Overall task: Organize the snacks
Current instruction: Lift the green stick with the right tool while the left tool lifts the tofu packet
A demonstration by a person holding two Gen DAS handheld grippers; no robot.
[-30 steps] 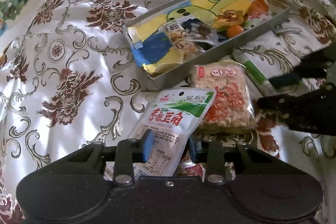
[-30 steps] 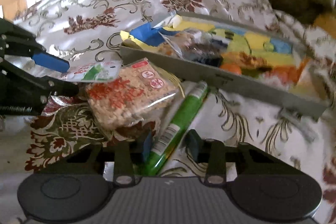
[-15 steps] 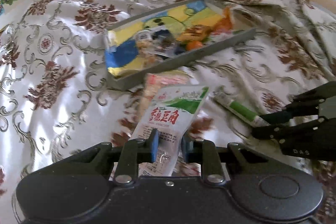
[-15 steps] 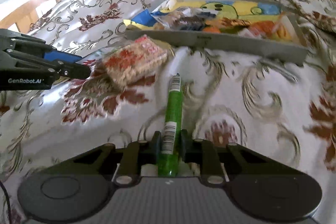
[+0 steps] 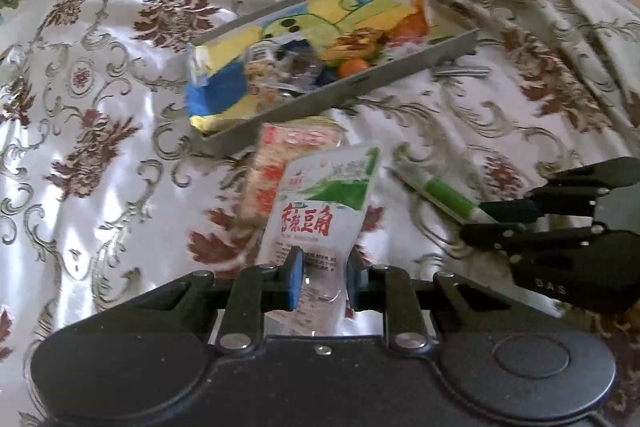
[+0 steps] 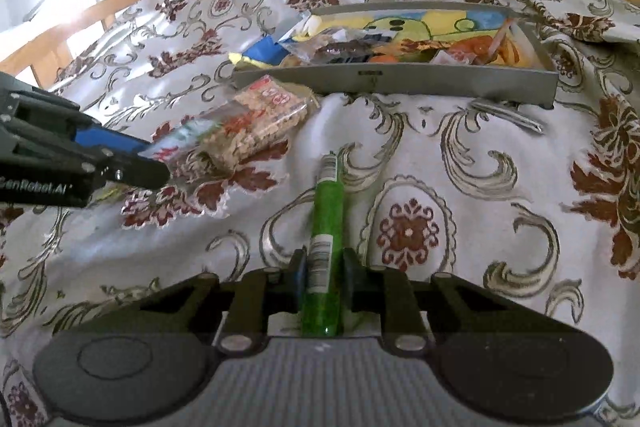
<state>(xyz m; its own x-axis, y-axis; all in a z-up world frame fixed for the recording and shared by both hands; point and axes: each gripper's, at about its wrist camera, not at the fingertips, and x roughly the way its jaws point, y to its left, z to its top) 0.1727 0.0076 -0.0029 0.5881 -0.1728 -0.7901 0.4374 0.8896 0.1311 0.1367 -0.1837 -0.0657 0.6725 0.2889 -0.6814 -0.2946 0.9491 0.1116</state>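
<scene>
Between the blue pads of the left tongs (image 5: 320, 277), seen from the left wrist, hangs a flat white foil pouch (image 5: 320, 215) with a green corner and red characters, clenched by its lower edge and lifted clear of the cloth. Behind it lies a clear crinkled pack of puffed rice cake (image 5: 276, 179), lumpy and pale with red print, just beside the near wall of a shallow grey rectangular tray (image 5: 400, 75). That tray has a bright yellow, blue and green liner and holds a jumble of small wrapped snacks. Everything rests on a glossy white satin bedspread (image 5: 120, 107) with rust-brown flowers and grey scrolls, rumpled into folds. At right the black right tongs (image 5: 484, 221) pinch one end of a slim green stick packet (image 5: 444, 197).

From the right wrist, the right tongs (image 6: 324, 277) grip that green stick packet (image 6: 326, 227), a narrow glossy tube with a barcode label, pointing toward the tray (image 6: 400, 81). The rice cake pack (image 6: 256, 125) lies left of it on the bedspread (image 6: 460, 167). The left tongs (image 6: 152, 163) enter from the left, closed on the thin pouch (image 6: 176, 139).
</scene>
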